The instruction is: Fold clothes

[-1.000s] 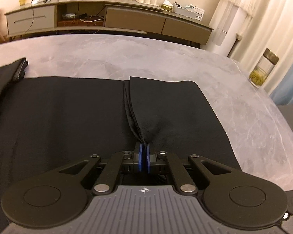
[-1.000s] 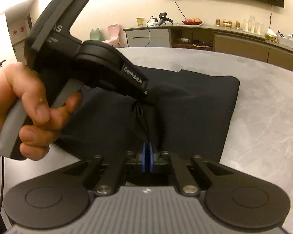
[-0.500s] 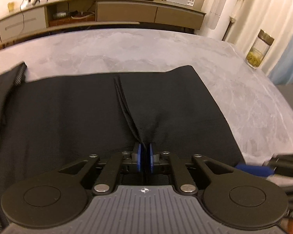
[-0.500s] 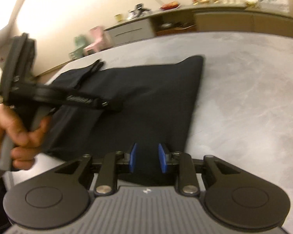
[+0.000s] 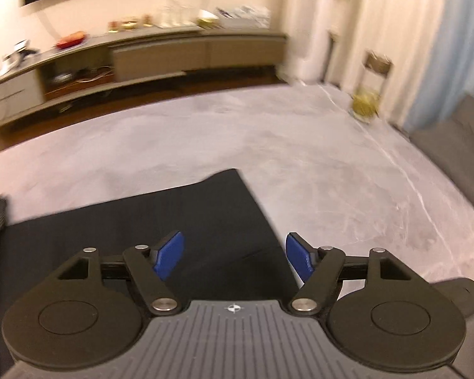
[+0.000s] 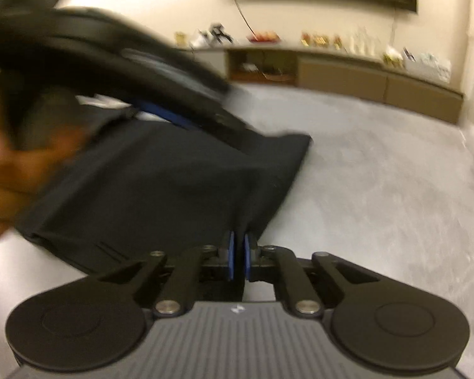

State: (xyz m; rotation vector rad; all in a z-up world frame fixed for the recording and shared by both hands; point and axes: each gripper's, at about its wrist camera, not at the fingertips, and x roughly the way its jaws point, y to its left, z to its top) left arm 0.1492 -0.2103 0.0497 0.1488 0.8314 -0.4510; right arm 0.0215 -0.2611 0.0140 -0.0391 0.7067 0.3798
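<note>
Black garment (image 5: 136, 237) lies flat on grey worktop (image 5: 331, 173), folded into rough rectangle; I judge fold partway done, at least one more fold left. My left hand-held gripper (image 5: 233, 257) spread wide, released, holding nothing, above garment's near edge. My right hand-held gripper (image 6: 238, 254) clenched on garment's near corner. Left unit crosses right view, blurred. Worktop right of garment bare, ample room to swing. Glass jar (image 5: 371, 94) well apart from garment, near worktop's far edge.

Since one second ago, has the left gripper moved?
Yes. The left gripper has opened, released the black garment and tilted up: the sideboard now sits lower in its view.
</note>
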